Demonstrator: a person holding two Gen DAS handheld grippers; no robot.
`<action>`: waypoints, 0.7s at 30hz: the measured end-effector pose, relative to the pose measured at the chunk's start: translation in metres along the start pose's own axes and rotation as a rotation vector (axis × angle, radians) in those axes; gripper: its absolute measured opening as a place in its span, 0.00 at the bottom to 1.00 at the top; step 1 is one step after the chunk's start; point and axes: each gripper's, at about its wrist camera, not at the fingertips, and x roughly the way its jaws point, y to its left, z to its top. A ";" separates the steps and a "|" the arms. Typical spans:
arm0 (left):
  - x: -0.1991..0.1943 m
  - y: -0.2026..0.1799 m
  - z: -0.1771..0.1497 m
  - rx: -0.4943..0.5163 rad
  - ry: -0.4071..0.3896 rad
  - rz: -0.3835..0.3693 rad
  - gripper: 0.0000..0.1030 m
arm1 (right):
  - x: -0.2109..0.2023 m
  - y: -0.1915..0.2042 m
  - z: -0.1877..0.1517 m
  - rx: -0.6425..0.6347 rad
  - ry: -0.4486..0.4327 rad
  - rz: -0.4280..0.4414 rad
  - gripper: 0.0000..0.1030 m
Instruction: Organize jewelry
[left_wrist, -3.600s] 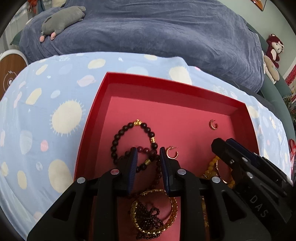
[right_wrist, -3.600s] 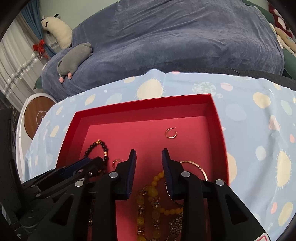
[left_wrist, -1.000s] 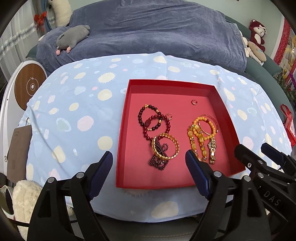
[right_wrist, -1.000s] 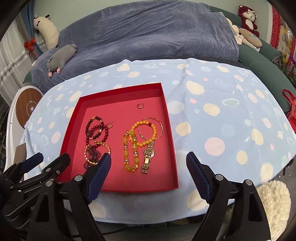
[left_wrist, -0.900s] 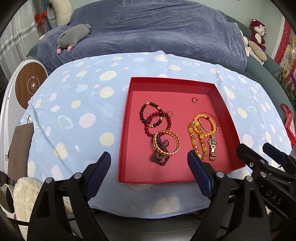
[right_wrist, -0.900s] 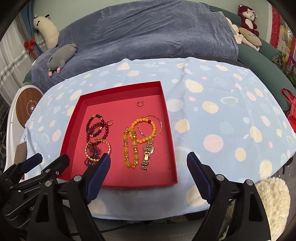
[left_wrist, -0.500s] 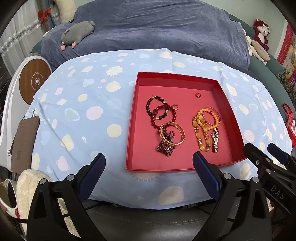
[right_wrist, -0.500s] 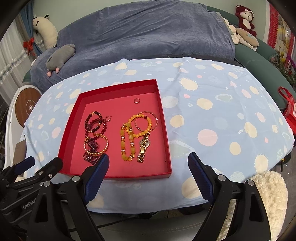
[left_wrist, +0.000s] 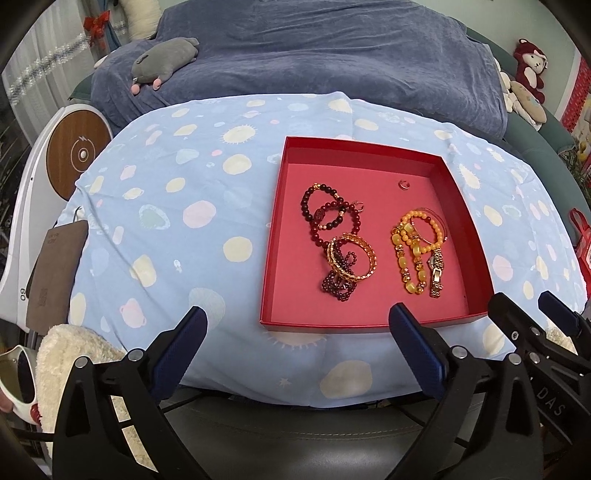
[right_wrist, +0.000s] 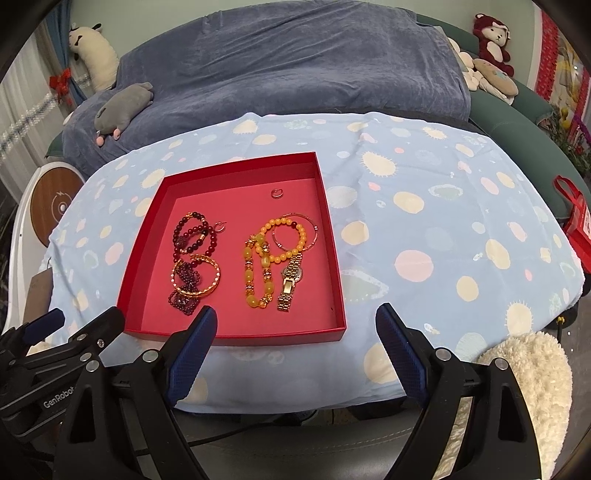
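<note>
On the table, the red tray (left_wrist: 476, 243) holds everything: dark bead bracelets (left_wrist: 328, 218) left of its middle, yellow bead bracelets (left_wrist: 413, 251) and a gold watch (left_wrist: 436, 267) toward its right wall. All look light, limp and tangle-prone; pinch one strand. The left hand-held gripper (left_wrist: 295, 350) and right hand-held gripper (right_wrist: 295, 343) gape wide, empty, short of the tray's near rim.

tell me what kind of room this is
Probably a home living room or bedroom: a sofa under a blue throw, plush toys along it, and a red tray of jewelry on a table with a spotted cloth.
</note>
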 end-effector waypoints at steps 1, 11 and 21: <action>0.000 0.000 0.000 0.001 0.001 0.006 0.92 | -0.001 0.001 -0.001 -0.005 -0.003 -0.004 0.82; -0.002 -0.002 0.000 0.001 -0.015 0.024 0.92 | -0.006 -0.002 0.000 0.007 -0.025 0.000 0.94; -0.003 -0.004 0.001 0.000 -0.030 0.024 0.92 | -0.008 -0.001 0.003 -0.002 -0.048 -0.005 0.93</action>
